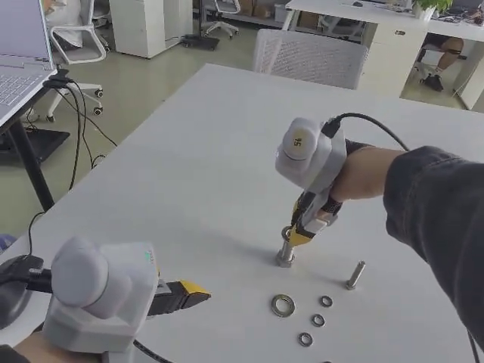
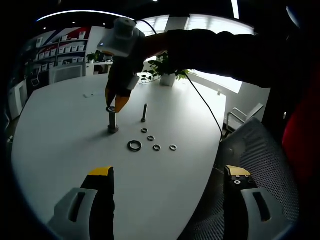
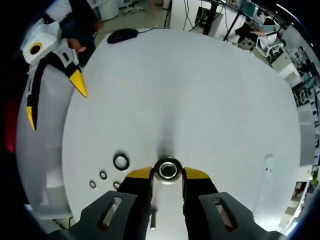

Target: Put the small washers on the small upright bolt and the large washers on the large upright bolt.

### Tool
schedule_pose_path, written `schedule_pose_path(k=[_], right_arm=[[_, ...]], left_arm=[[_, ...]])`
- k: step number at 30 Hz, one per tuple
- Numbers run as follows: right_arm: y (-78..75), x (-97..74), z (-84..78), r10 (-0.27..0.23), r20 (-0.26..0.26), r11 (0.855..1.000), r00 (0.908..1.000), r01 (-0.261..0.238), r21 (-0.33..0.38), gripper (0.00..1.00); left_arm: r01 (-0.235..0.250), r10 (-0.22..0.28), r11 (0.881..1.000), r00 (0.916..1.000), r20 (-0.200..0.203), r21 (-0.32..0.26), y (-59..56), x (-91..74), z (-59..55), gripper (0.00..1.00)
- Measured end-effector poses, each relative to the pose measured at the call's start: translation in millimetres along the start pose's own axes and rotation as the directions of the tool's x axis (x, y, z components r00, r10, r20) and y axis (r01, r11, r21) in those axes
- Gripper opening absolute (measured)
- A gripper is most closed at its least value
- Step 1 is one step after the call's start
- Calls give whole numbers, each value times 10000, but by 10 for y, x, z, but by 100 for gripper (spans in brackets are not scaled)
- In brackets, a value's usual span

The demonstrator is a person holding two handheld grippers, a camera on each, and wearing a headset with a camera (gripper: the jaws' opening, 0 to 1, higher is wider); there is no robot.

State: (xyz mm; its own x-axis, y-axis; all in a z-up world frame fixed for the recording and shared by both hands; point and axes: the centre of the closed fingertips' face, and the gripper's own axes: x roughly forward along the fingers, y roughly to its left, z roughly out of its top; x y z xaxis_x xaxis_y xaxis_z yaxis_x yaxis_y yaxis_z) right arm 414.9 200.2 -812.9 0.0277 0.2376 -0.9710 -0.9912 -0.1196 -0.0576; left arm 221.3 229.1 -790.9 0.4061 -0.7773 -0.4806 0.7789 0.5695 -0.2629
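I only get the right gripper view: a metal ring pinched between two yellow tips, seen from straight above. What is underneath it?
Observer: The left gripper view shows it from the side. The right gripper holds that large washer at the very top of the large bolt, which stands upright on the table.
Visitor: I count three little rings lying about. Is that all of them?
Observer: No, the left gripper view shows four small washers lying loose on the table.
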Motion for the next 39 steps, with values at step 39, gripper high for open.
schedule_pose_path(k=[39], right_arm=[[13,400,-90,223,-102,9996,9997,-221,203,22]], left_arm=[[-227,226,9996,9997,43,166,55,-20,5,90]])
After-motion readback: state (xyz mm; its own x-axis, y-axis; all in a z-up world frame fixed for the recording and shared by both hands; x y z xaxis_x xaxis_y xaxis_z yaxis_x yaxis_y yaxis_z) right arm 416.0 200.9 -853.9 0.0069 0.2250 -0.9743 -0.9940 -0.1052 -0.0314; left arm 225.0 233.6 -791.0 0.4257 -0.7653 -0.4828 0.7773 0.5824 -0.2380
